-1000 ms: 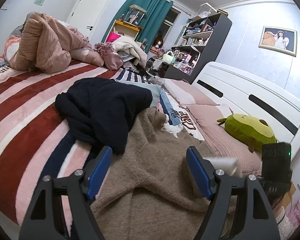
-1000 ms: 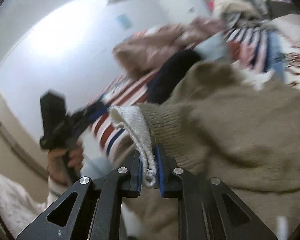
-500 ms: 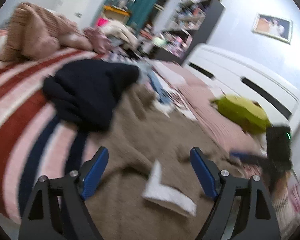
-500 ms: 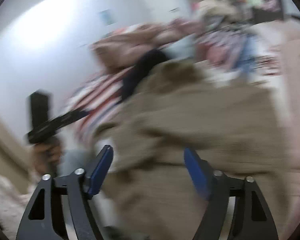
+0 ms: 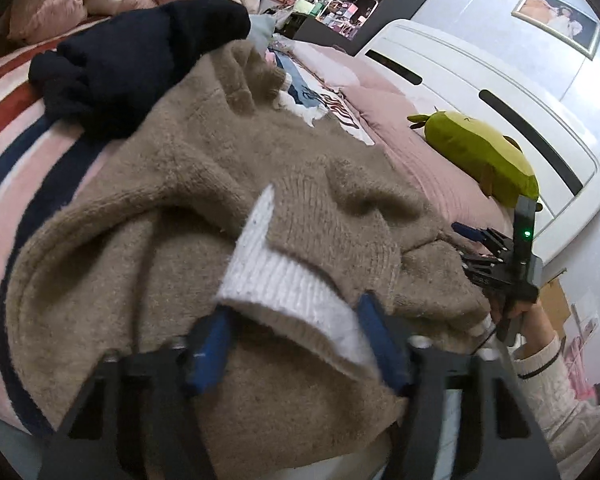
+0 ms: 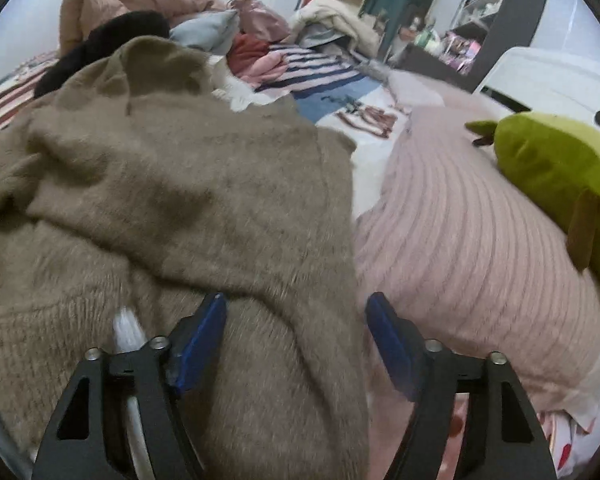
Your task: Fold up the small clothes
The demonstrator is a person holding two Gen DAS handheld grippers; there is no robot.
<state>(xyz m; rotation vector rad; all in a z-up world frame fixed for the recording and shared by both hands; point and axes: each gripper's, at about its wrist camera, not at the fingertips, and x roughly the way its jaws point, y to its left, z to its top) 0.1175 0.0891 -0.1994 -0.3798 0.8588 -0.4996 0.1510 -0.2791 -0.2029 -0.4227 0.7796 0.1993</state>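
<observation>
A fuzzy tan sweater [image 5: 188,184] lies rumpled on the bed, its sleeve ending in a white ribbed cuff [image 5: 276,276]. My left gripper [image 5: 300,340] is open, its blue pads on either side of the cuff, not closed on it. My right gripper [image 6: 296,340] is open and empty over the sweater's right edge [image 6: 204,208]; it also shows in the left wrist view [image 5: 488,248], held in a hand at the right. A bit of white cuff [image 6: 126,330] shows by the right gripper's left finger.
A dark navy garment [image 5: 132,56] lies beyond the sweater on the striped blanket [image 5: 24,128]. A pink ribbed pillow [image 6: 468,240] and a green plush toy [image 6: 556,168] lie to the right by the white headboard [image 5: 480,92]. More clothes are piled at the far end.
The right gripper let go of the white cuff, opened and swung to the sweater's right side. The left gripper moved down and forward until the cuff lies between its open fingers.
</observation>
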